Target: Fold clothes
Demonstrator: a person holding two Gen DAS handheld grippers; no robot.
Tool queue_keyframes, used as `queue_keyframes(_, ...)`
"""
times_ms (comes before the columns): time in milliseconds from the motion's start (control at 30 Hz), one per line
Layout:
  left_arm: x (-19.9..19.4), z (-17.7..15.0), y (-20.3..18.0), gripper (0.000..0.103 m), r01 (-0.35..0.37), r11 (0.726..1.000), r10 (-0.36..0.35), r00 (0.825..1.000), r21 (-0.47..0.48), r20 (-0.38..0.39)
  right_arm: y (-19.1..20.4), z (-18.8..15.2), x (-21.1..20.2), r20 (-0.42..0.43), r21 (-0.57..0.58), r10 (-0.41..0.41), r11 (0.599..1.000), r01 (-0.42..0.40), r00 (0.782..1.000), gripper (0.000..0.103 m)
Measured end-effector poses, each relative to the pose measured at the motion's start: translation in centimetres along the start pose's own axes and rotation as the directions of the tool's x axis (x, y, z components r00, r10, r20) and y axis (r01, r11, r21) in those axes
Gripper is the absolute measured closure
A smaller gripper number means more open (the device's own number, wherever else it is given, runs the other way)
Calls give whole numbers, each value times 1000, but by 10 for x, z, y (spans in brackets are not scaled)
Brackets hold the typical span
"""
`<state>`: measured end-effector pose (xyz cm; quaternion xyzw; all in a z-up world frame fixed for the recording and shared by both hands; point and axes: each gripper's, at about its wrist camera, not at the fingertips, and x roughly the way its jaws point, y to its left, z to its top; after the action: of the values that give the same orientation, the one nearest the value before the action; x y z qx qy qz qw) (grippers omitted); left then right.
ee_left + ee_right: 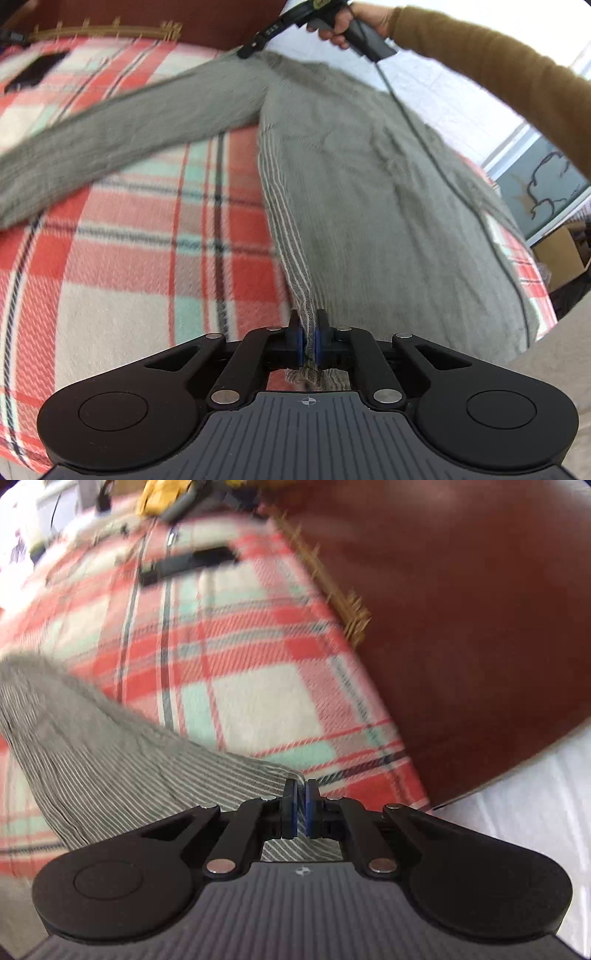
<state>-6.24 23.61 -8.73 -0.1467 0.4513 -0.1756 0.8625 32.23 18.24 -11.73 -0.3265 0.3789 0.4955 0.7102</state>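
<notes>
Left gripper [309,341]: jaws clamped on the striped edge of the grey sweater [351,192], fabric bunched between the blue pads [298,345].

Sweater long axis runs 6 to 12 o'clock in the left wrist view, body spread over the plaid blanket [129,258]. One sleeve [122,129] branches off toward 9 o'clock.

Right gripper [300,812]: jaws nearly closed, pinching the sweater's far corner [288,775]. Seen from the left wrist view at 12 o'clock [247,51], held by the right hand [354,22]; its cable [417,136] hangs across the sweater body.

Writing: small light marking on the right gripper body, too blurred to read.

Further out: black flat object [188,565] on the blanket at 11 o'clock in the right wrist view, yellow item [162,494] beyond it, dark red-brown surface [461,627] from 1 to 3 o'clock. Cardboard box [561,254] at 3 o'clock in the left wrist view.
</notes>
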Motion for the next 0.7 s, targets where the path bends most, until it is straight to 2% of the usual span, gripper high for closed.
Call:
queue_keyframes(133, -8, 7, -25, 101, 20, 998, -22, 999, 63, 32, -3, -6, -31, 64, 6, -13, 1000, 12, 998, 99)
queue_keyframes(333, -2, 9, -67, 100, 76, 985, -81, 996, 154, 26, -9, -33, -78, 143, 35, -28, 999, 23, 989, 99)
queue_keyframes(533, 16, 11, -100, 98, 131, 975, -130, 991, 180, -17, -19, -74, -109, 165, 69, -47, 997, 37, 985, 99)
queue_keyframes(700, 39, 7, -118, 94, 162, 967, -150, 986, 198, -74, -27, -116, -120, 148, 120, -74, 991, 56, 986, 99)
